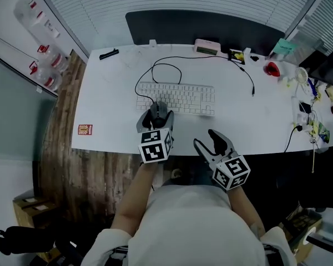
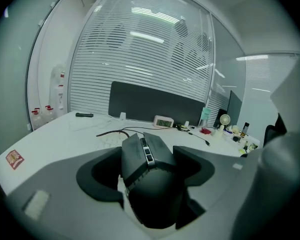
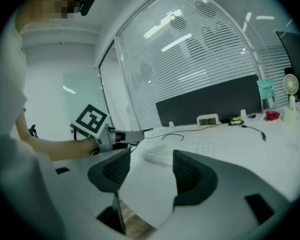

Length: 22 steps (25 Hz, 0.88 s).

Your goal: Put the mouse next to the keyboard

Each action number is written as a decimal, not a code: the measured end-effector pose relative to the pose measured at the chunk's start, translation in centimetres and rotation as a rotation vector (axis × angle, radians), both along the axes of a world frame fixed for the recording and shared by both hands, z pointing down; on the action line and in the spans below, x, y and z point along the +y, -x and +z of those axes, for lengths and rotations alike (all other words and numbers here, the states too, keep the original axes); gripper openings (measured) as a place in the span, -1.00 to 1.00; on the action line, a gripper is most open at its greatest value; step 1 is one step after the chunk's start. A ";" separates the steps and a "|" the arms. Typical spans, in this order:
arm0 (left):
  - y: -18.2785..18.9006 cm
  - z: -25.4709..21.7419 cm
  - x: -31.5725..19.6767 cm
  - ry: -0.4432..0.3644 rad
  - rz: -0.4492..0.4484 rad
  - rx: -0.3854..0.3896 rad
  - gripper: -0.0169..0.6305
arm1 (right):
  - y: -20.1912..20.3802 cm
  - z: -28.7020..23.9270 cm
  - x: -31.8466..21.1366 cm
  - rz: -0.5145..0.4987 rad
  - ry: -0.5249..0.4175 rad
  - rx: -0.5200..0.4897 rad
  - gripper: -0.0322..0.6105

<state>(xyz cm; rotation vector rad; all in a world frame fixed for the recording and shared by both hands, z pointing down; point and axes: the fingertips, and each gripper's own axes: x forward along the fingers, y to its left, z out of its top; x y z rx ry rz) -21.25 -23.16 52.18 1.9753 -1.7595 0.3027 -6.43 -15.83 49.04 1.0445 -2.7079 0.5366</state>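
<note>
- Hard to see stuff first: in the left gripper view the mouse [image 2: 150, 176] fills the middle, so the keyboard [image 1: 175, 98] behind it is mostly blocked there. Only its black cable [image 2: 114, 132] pokes out.
- Can't tell from any view whether the mouse sits on the tabletop [image 1: 111, 112] or hangs just above it.
- The clutter at the far right corner is too small to name, apart from a little white fan [image 1: 301, 75]. The right side of the tabletop gets cut off by the frame.
- Room-wise, there's lots of bare white tabletop left of the keyboard and also right of it, out to a loose black cord [image 1: 250, 79]. The near edge runs right under both grippers, with wood floor [image 1: 61, 148] off the left edge.
- Left gripper [image 1: 158, 115]: its fingers [image 2: 97, 171] are clamped on the mouse from both sides. The mouse is at the near edge of the keyboard's left half.
- Right gripper [image 1: 204, 137]: its fingers [image 3: 190, 176] are spread wide with nothing between them, over the near edge of the tabletop, right of the mouse and apart from it.
</note>
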 end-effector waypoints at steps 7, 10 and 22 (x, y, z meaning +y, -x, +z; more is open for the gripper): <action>-6.7 -0.3 -2.9 0.004 0.109 0.012 0.06 | -4.5 -0.3 -2.3 0.051 -0.008 0.001 -0.13; -9.7 -0.3 -4.5 0.006 0.145 0.012 0.06 | -6.7 -0.4 -3.7 0.071 -0.011 -0.002 -0.14; -21.0 1.5 -9.1 0.059 0.288 0.028 0.06 | -14.2 0.1 -7.5 0.156 -0.007 0.014 -0.14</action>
